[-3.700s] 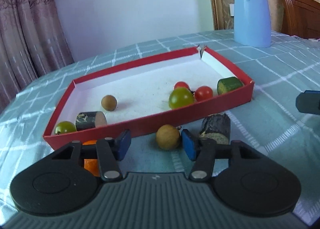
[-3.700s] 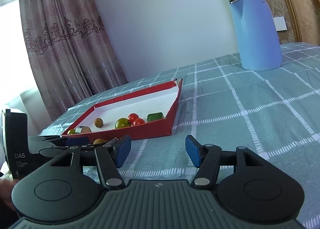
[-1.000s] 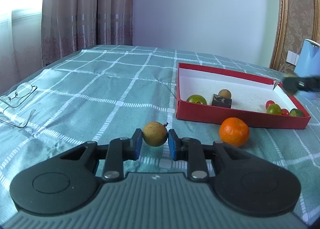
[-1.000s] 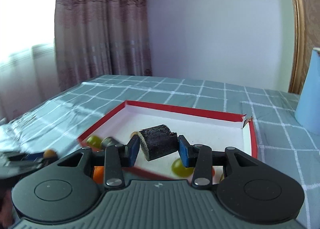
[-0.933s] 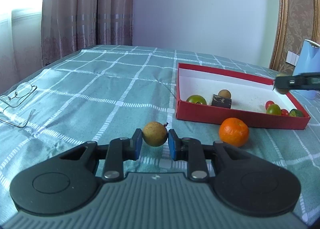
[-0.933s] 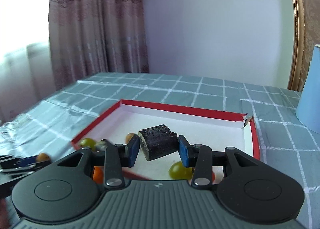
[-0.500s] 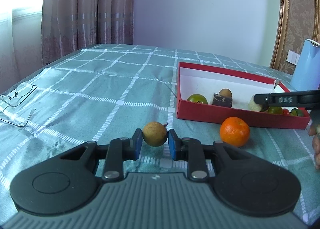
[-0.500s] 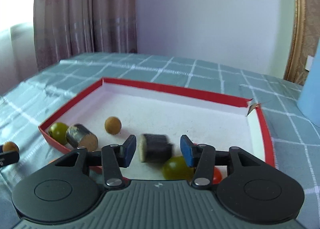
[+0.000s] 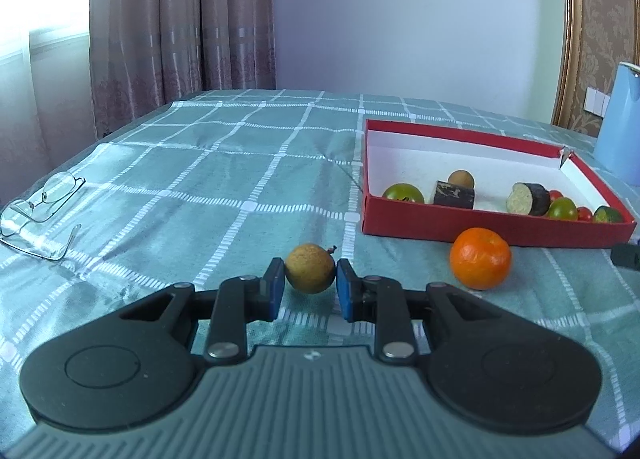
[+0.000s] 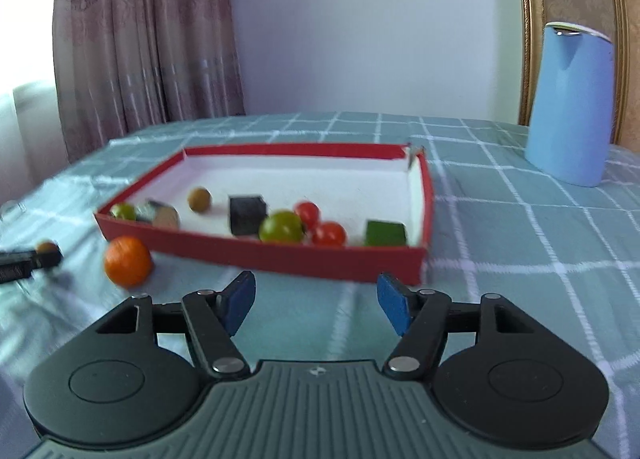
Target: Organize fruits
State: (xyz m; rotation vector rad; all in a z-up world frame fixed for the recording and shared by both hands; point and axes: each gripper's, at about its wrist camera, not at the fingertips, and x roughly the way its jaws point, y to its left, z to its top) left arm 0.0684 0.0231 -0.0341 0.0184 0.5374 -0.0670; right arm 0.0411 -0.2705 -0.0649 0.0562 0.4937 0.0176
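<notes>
Round rough-skinned longan (image 9: 310, 267), smooth glossy orange (image 9: 480, 257)

Left gripper (image 9: 310, 283), lower centre of the frame, with its blue pads (image 9: 275, 279) pressed on either side of a small round brown fruit (image 9: 310, 267) above the checked tablecloth (image 9: 200, 179). To the right, an orange (image 9: 480, 258) lies on the cloth just in front of a red box (image 9: 480, 229). Inside the box, left to right: a green fruit (image 9: 403, 193), a dark cylinder piece (image 9: 454, 195) with a small brown fruit (image 9: 461, 179) behind it, a second dark piece (image 9: 528, 199), another green fruit (image 9: 562, 208), red cherry tomatoes (image 9: 584, 213) and a green chunk (image 9: 607, 214). Spectacles (image 9: 40, 211) lie at the left edge; a blue jug (image 9: 620, 127) stands at the right edge.
</notes>
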